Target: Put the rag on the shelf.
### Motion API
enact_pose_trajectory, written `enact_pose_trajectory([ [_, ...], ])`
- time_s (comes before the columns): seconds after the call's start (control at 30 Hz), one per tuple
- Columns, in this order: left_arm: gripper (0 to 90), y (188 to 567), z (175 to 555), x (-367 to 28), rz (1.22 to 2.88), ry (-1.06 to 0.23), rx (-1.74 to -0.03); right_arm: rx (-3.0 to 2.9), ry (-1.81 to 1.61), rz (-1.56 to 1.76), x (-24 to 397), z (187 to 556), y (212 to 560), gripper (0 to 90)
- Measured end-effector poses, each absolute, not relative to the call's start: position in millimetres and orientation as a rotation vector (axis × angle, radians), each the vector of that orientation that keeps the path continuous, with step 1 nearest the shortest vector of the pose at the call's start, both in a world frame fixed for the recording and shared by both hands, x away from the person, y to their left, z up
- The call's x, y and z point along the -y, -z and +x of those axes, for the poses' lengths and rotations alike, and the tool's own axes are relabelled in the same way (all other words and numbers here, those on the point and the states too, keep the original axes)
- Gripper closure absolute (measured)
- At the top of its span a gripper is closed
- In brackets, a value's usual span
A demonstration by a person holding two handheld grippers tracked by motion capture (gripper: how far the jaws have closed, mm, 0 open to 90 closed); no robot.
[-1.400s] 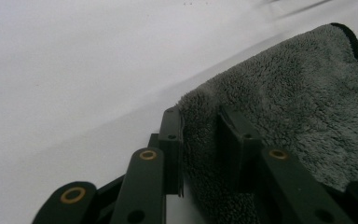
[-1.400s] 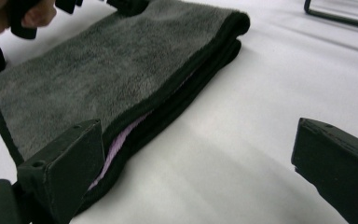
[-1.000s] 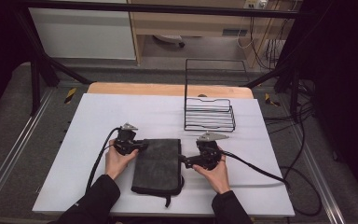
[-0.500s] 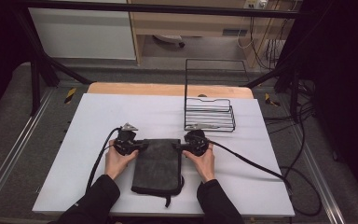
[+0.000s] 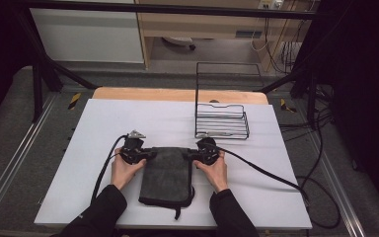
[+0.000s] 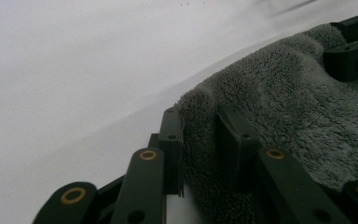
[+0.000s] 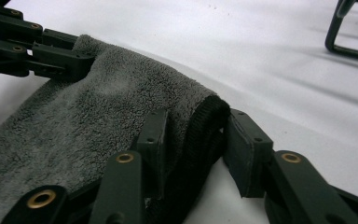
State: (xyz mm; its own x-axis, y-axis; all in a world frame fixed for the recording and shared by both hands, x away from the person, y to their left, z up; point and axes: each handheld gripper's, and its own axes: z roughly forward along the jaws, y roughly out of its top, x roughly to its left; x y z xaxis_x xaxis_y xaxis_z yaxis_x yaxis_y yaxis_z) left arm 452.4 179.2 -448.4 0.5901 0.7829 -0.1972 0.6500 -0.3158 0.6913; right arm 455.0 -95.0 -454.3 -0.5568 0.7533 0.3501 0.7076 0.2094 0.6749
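A dark grey folded towel [image 5: 168, 173] lies on the white table [image 5: 128, 118], near the front edge. My left gripper [image 5: 150, 154] is shut on the towel's far left corner, and in the left gripper view its pads [image 6: 172, 140] pinch a raised fold of the towel [image 6: 284, 107]. My right gripper [image 5: 190, 154] sits at the far right corner. Its jaws have just been closing, and in the right gripper view the towel's hemmed edge [image 7: 200, 130] is squeezed between them. Each gripper view also shows the other gripper at the opposite corner: the right gripper [image 6: 349, 46] and the left gripper [image 7: 51, 51].
A black wire rack [image 5: 222, 121] stands on the table behind the right gripper, close to its far side; its foot [image 7: 349, 28] shows in the right gripper view. Cables trail from both grippers, the right one running off the table's right edge [image 5: 276, 177].
The right gripper moved left and down to the towel's far right corner and its jaws closed onto the edge. The left gripper and the towel stayed put.
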Motion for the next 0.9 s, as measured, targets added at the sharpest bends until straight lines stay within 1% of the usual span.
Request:
enact_pose_trajectory([
  [0.07, 71.5, 448, 452, -179, 2.06, -0.227, -1.13, -2.406, -1.294, 1.479, 95, 455, 454, 68.0],
  [0.17, 71.9, 449, 453, -181, 2.047, -0.197, -1.142, -2.417, -1.308, 1.507, 95, 456, 454, 72.8],
  [0.33, 76.4, 447, 454, -184, 2.031, -0.17, -1.151, -2.414, -1.321, 1.498, 96, 456, 452, 76.5],
  [0.57, 78.4, 440, 450, -189, 1.994, -0.171, -1.134, -2.385, -1.382, 1.461, 98, 451, 445, 77.9],
  [0.9, 78.5, 416, 432, -196, 1.949, -0.199, -1.057, -2.34, -1.498, 1.34, 103, 433, 425, 78.0],
])
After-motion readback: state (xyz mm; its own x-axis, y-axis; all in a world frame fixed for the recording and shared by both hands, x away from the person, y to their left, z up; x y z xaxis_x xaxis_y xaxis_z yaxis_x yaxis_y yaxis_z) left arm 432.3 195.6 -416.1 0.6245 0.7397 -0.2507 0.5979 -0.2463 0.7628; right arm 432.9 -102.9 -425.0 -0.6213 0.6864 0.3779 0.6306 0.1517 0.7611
